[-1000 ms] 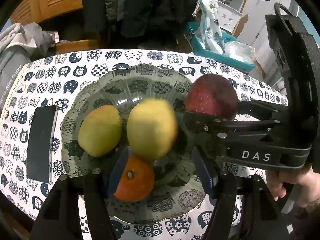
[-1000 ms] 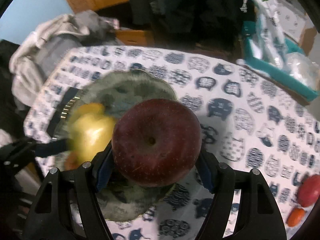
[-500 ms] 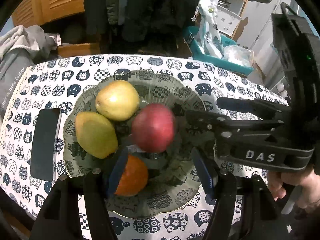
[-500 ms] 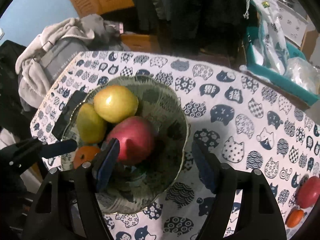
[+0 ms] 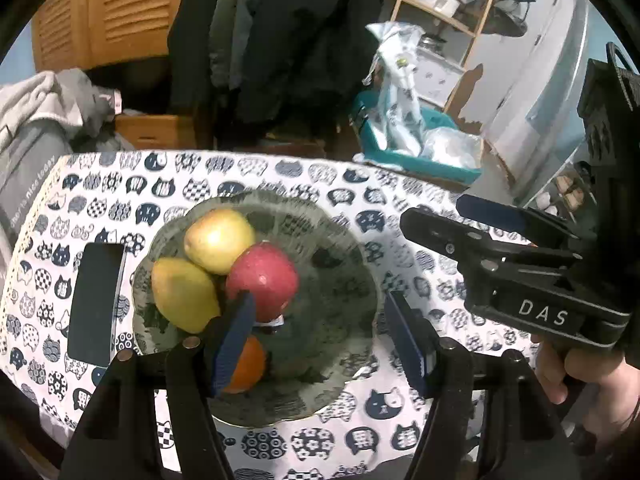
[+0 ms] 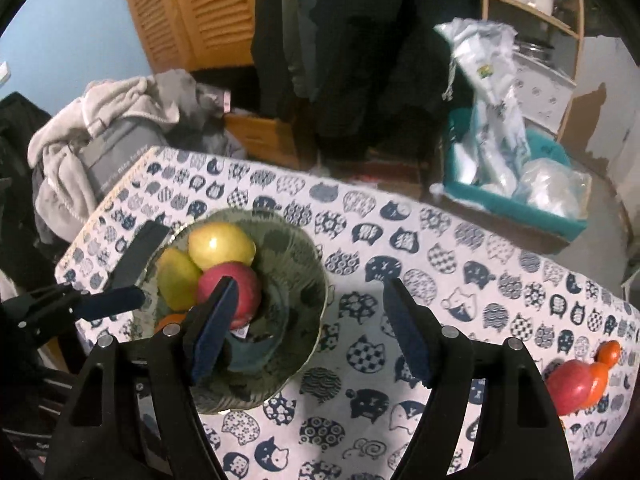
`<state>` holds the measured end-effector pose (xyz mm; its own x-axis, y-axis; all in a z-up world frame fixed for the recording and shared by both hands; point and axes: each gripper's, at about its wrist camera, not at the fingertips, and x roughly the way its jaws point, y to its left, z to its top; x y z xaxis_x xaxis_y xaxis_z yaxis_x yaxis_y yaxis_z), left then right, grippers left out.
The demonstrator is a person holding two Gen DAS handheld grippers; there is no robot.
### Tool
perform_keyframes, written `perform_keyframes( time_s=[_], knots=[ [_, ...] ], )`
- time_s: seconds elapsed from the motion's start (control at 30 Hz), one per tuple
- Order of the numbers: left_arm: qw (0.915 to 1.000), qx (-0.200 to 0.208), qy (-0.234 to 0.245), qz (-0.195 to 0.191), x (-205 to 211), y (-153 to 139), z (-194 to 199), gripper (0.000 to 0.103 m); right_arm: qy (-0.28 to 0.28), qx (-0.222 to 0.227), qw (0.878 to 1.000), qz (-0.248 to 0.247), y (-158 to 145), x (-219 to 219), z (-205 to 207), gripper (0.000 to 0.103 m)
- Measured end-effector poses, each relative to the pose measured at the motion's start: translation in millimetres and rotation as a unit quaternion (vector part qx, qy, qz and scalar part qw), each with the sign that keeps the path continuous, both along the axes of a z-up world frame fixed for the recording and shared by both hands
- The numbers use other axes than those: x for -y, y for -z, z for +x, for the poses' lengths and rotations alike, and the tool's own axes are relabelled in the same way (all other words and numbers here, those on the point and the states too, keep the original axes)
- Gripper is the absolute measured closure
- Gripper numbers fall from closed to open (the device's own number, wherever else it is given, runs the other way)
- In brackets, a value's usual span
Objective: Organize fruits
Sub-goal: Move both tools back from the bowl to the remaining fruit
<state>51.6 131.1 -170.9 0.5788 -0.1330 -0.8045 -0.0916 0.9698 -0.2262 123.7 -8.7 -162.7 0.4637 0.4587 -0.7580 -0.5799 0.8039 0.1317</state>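
- The left gripper point(image 5: 316, 308) had its jaws apart, nothing between them, poised above the bowl point(image 5: 372, 300); presumably it was empty because its fruit already lay inside.
- The right gripper point(image 6: 310, 292) likewise had its jaws apart and empty, over the bowl's 3 o'clock rim.
- A red apple point(image 5: 262, 276) sat near the bowl's centre, touching a yellow apple point(image 5: 219, 240) at its 11 o'clock and a yellow-green fruit point(image 5: 184, 300) at 9 o'clock, with an orange point(image 5: 246, 364) at 6 o'clock; the sloping dish probably kept them clustered.
- A dark phone point(image 5: 96, 304) lay just beside the bowl at 9 o'clock.
- On the table point(image 6: 440, 280), a red fruit point(image 6: 572, 384) and an orange fruit point(image 6: 606, 354) touched at the right view's 4 o'clock, well apart from the bowl, likely the next targets.
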Motion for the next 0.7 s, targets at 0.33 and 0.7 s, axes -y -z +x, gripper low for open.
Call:
perform_keyframes(
  time_s=[0.33,0.7],
  knots=[
    [0.9990,0.029,0.033,-0.006,30.9,-29.7,-3.6,0.035,0.037,0.038,0.999,0.015,-46.4,41.7,-13.3,0.027],
    [0.9960,0.055,0.070,-0.012,73.3,-55.5,-2.9,0.028,0.070,0.076,0.994,0.024,-82.8,95.5,-33.0,0.027]
  ],
)
